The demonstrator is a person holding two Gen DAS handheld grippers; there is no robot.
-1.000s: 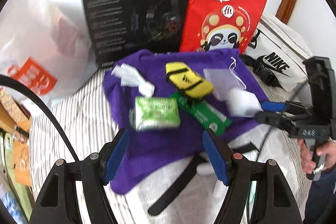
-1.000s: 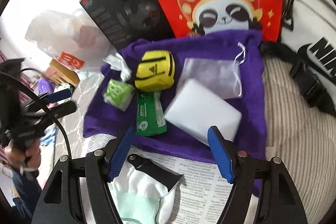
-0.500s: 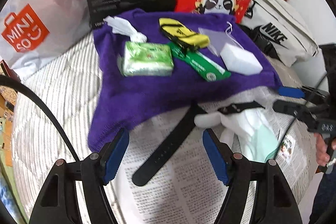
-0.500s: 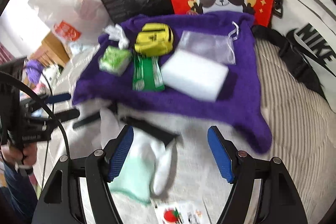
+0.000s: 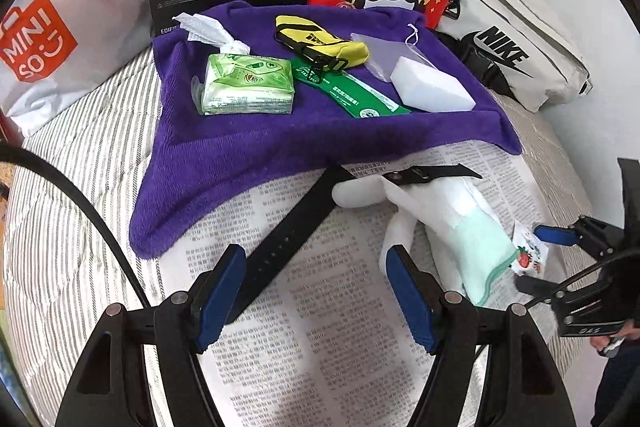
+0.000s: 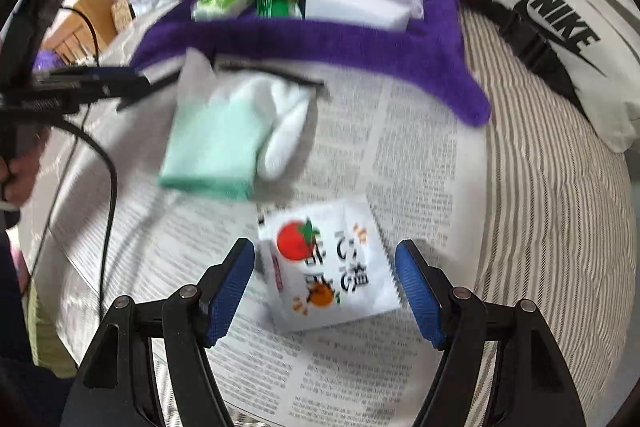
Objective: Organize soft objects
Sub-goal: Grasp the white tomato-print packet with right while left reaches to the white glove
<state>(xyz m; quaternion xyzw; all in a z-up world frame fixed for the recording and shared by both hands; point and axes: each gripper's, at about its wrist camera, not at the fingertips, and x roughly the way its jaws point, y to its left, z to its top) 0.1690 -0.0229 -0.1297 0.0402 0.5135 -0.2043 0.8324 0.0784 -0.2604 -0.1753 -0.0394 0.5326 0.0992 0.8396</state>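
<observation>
Towel (image 5: 256, 147) already loaded; glove (image 5: 452, 219), packet (image 6: 332, 267), strap (image 5: 288, 227) left beside it; both fingers apart, empty.

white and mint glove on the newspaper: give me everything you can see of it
The glove is a white knit fabric glove with a pale mint-green cuff edged in darker green. It lies flat and limp on the newspaper, in front of the purple towel, fingers toward the towel and cuff toward the cameras. A black strap lies across its finger end, and a small white packet with a tomato print sits by the cuff. It looks empty and unheld; neither gripper touches it. The right wrist view shows it blurred.
</observation>
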